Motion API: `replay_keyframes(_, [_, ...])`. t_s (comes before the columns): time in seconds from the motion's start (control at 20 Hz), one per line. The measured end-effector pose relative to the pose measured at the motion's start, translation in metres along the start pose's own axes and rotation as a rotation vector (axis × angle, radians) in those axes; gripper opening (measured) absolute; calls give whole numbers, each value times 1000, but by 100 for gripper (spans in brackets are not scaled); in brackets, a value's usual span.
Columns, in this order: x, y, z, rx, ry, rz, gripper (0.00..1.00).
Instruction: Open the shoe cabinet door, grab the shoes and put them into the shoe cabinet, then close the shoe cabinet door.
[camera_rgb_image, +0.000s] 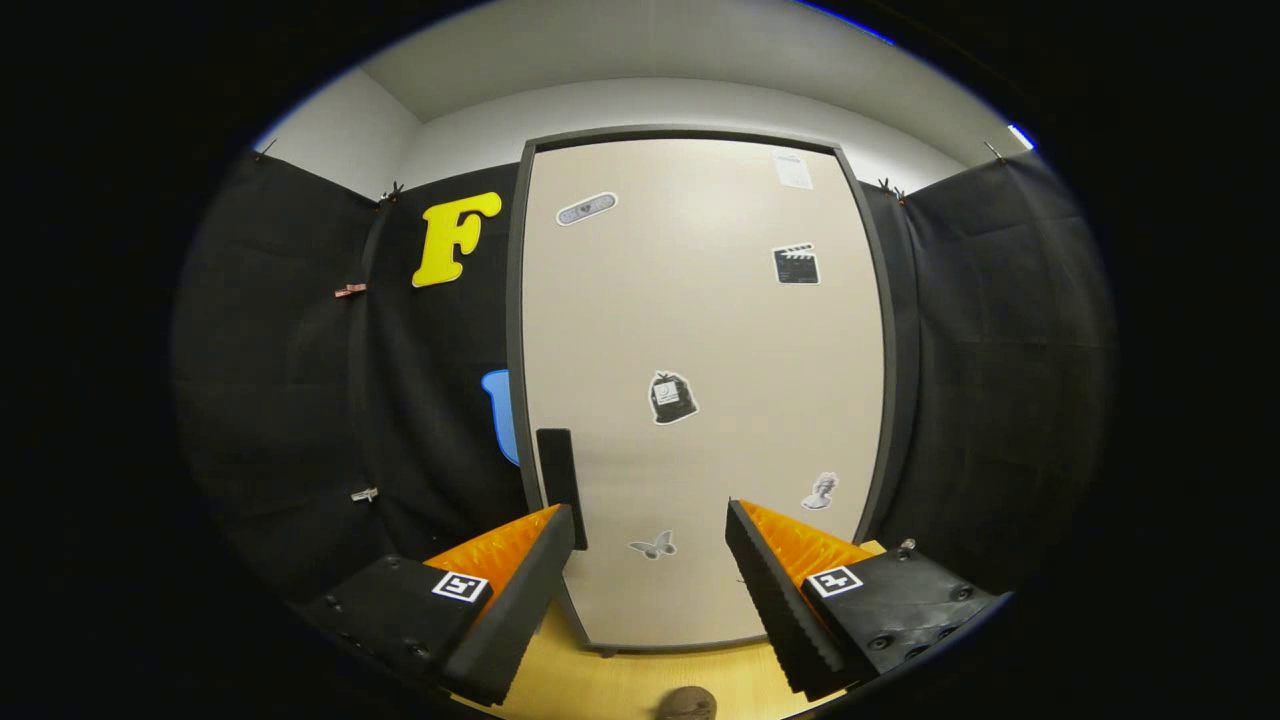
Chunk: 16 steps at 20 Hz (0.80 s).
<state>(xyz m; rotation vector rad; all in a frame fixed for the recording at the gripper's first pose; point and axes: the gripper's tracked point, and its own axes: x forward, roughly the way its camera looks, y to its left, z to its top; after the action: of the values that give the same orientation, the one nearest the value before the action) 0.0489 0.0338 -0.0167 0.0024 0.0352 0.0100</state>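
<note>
The shoe cabinet (700, 330) stands upright straight ahead, its tall beige door shut inside a dark grey frame. Several small stickers dot the door. A dark vertical handle (558, 480) sits on the door's left edge, just above and beyond my left finger. My gripper (650, 535) is open, its fingers spread wide with nothing between them, pointing at the door's lower part. A small brown rounded thing (686, 703), possibly part of a shoe, lies on the wooden floor below the fingers.
Black cloth walls close in on both sides of the cabinet. Light wooden floor (640, 680) runs from the cabinet's base toward me. White wall and ceiling show above the cloth.
</note>
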Motion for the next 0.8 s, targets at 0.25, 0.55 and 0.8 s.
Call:
replay_keyframes(0.25, [34,33,-18,22,33,31,99])
replay_keyframes(0.55, [87,59,-37,37,61,30,100])
replay_keyframes(0.8, [114,58,-45,53,69,6,96])
